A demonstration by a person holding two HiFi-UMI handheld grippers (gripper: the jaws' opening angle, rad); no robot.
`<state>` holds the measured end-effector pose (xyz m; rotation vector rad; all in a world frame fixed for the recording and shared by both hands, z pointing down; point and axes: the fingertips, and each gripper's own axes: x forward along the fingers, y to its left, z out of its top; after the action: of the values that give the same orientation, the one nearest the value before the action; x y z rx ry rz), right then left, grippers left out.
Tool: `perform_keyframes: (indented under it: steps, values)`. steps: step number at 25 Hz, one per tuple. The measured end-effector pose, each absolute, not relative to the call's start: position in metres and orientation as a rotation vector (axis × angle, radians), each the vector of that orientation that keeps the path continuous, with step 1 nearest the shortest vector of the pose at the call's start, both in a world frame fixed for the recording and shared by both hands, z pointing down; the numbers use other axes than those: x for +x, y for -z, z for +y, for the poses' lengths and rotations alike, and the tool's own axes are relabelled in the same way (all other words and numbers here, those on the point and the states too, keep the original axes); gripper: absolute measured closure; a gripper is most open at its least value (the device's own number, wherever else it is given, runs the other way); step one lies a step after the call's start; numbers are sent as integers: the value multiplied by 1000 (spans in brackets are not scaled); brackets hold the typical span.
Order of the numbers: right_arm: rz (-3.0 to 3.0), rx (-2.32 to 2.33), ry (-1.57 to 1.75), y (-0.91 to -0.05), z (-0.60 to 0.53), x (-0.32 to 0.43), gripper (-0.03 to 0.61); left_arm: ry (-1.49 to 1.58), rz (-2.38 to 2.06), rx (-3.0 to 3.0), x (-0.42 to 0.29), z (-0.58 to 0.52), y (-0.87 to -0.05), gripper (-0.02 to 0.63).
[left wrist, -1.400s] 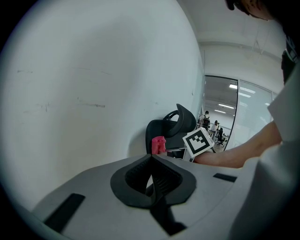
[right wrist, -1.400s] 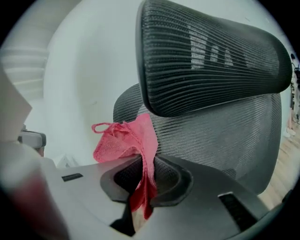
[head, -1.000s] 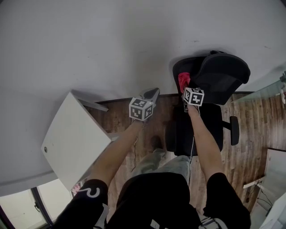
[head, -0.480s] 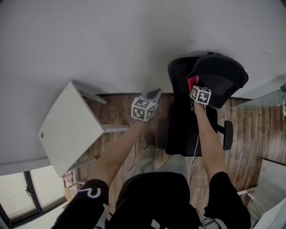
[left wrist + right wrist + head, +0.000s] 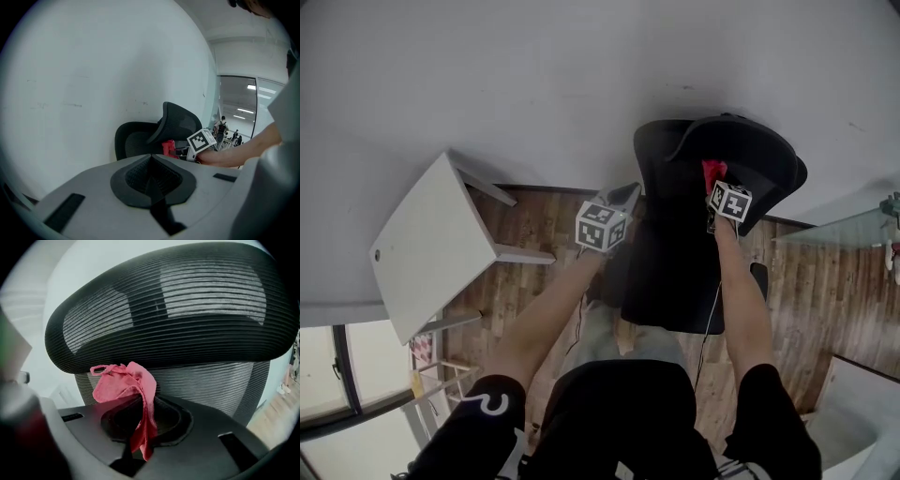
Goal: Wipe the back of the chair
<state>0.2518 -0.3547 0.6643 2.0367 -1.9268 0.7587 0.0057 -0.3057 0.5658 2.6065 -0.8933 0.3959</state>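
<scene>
Right tool (image 5: 140, 427) is clamped tight on the red cloth (image 5: 123, 382), which is bunched up right at the black mesh back of the chair (image 5: 675, 267), just under the curved headrest (image 5: 187, 296) (whether it actually touches the mesh is hard to call). Left tool (image 5: 622, 197) hangs to the left of the chair, apart from it, jaws pressed together with nothing between them. The chair stands on the wooden floor (image 5: 534, 225) by the wall, with a white tabletop (image 5: 427, 248) well to its left.
</scene>
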Motion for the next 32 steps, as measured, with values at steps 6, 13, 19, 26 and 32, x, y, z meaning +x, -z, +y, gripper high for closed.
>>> perform_keyframes:
  steps: [6,13,19,26,32]
  values:
    - [-1919,2029,-752,-662,-342,293,509,-373,-929,2592,40,-294,-561,589]
    - [-1894,2048,-734,-662,-321,346,508,-381,-921,2614,84,-282,-552,589]
    - [-1853,2076,-725,-661,-305,383,509,-401,-878,2638,121,-274,-550,589]
    - [-1738,2169,-743,-657,-273,448,509,-416,-828,2661,158,-266,-549,589]
    - [-1652,2257,-751,-647,-249,499,509,-420,-778,2681,185,-263,-545,589]
